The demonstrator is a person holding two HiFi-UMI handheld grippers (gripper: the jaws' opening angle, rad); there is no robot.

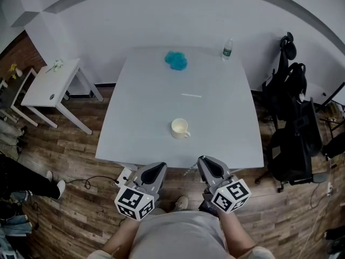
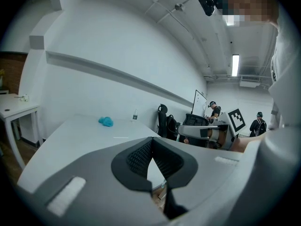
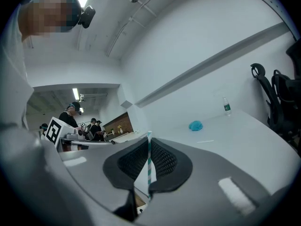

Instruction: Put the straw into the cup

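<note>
The right hand-held gripper (image 3: 147, 147) is clamped narrow on a white straw with teal stripes (image 3: 149, 171). The straw's long axis stands across the jaws, roughly upright in the right gripper view. The cream ceramic cup with a handle (image 1: 179, 128) sits upright on the white worktop (image 1: 226, 123) near its front edge, ahead of that gripper and a little to its left. Both grippers seem about equally near the cup.

The left hand-held gripper (image 2: 151, 147) has its jaw tips together with nothing between them. A second, plain white straw (image 1: 191, 95) lies flat farther back, well apart from the cup.

No writing can be read: the label on the clear plastic bottle (image 1: 227, 49) is too small.
</note>
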